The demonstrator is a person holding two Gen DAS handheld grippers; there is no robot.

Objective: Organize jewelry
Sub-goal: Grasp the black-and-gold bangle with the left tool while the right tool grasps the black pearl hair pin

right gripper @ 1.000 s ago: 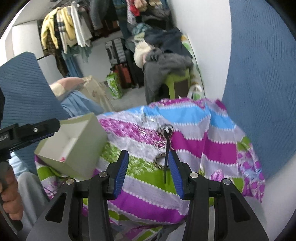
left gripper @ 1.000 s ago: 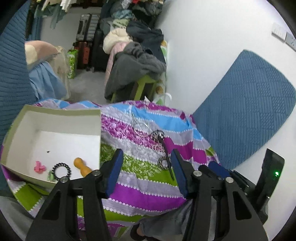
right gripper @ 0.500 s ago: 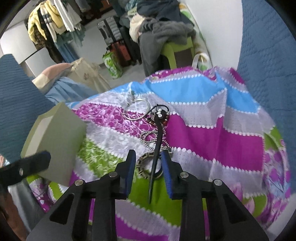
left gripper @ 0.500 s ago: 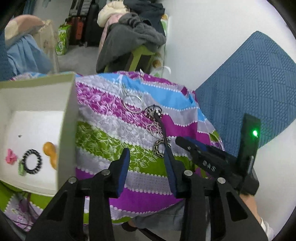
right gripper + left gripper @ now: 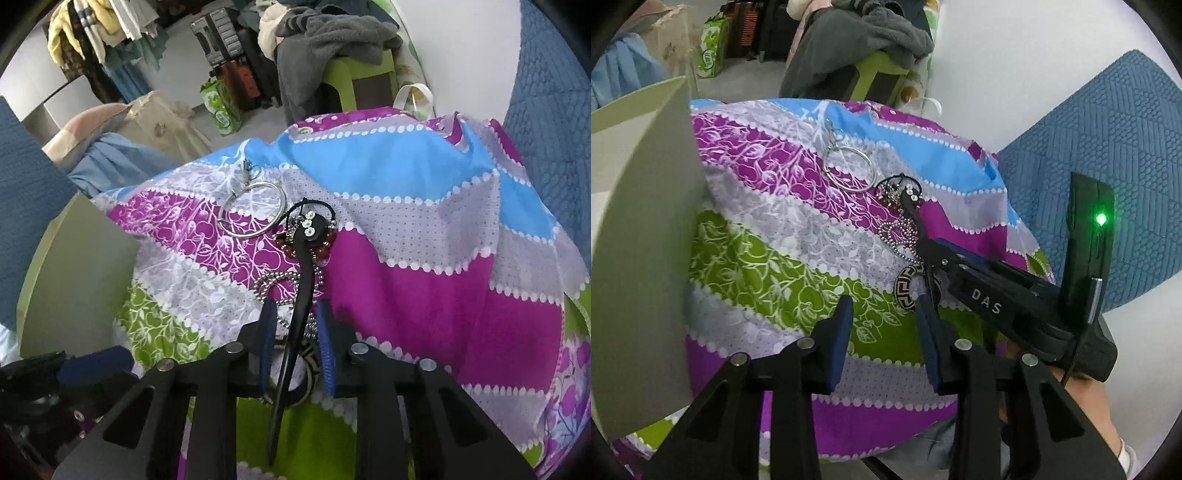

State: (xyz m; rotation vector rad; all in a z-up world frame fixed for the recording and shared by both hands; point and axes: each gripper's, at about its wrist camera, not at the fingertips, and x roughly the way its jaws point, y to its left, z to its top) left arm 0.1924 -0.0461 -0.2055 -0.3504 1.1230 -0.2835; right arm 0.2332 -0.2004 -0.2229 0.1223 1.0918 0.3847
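A heap of jewelry lies on the striped cloth (image 5: 424, 266): a long black hair stick (image 5: 301, 295) with rhinestones at its head, a ball chain (image 5: 275, 282), a black-and-white patterned bangle (image 5: 908, 286), red beads (image 5: 325, 251) and a silver key ring (image 5: 253, 214). My right gripper (image 5: 295, 332) is open with its fingers on either side of the black stick, low over the heap; it also shows in the left wrist view (image 5: 929, 258). My left gripper (image 5: 884, 332) is open and empty, just left of the bangle. The pale green box (image 5: 646, 221) stands at the left.
A blue cushion (image 5: 1108, 177) leans on the white wall at the right. Beyond the cloth is a green stool (image 5: 362, 74) piled with grey clothes, with suitcases and hanging clothes behind. The box's wall (image 5: 74, 277) is close to the left of the heap.
Both grippers have moved forward and down toward the heap. The right gripper's fingers have narrowed around the black stick. The box has slid out to the left edge of the left view.
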